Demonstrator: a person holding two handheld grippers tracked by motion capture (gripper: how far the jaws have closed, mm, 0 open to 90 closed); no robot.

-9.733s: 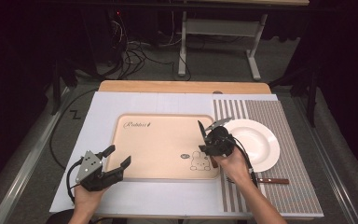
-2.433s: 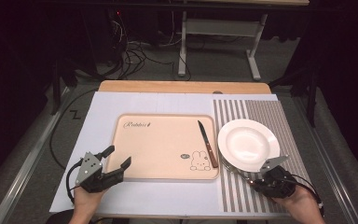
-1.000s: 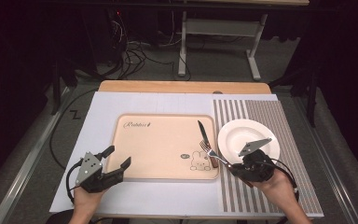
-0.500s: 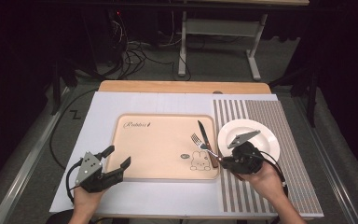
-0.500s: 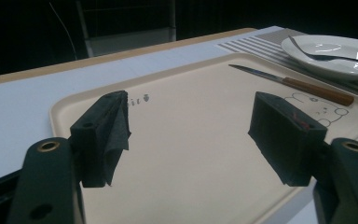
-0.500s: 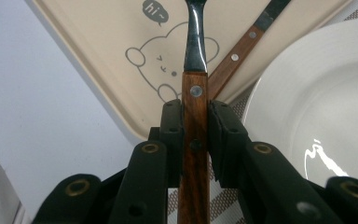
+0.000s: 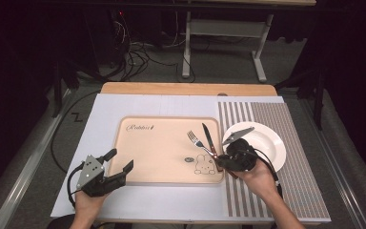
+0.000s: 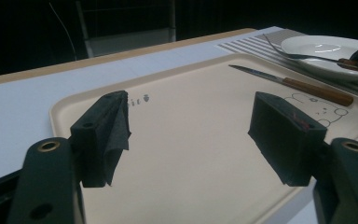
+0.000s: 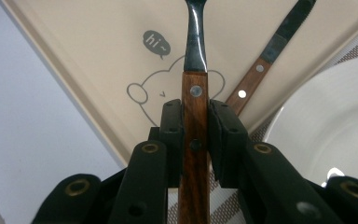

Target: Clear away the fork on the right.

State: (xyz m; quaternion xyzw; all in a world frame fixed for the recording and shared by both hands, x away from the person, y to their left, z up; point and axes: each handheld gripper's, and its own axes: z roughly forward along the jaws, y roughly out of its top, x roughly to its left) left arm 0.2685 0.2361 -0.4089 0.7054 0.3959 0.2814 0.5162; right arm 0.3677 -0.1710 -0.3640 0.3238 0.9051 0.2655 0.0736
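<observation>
Right gripper (image 9: 195, 140) clamped on the fork (image 9: 195, 93) handle, tines carried above the tray (image 7: 162, 152) beside the knife (image 7: 208, 140), evidently for laying alongside; plate (image 7: 271, 143) at three o'clock; left gripper (image 8: 191, 135) jaws apart, idle.

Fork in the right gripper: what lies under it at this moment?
The fork, clamped by its wooden handle in the right gripper, hangs over the beige tray and its rabbit drawing. The knife lies beside it. The gripper covers the tray's near corner.
</observation>
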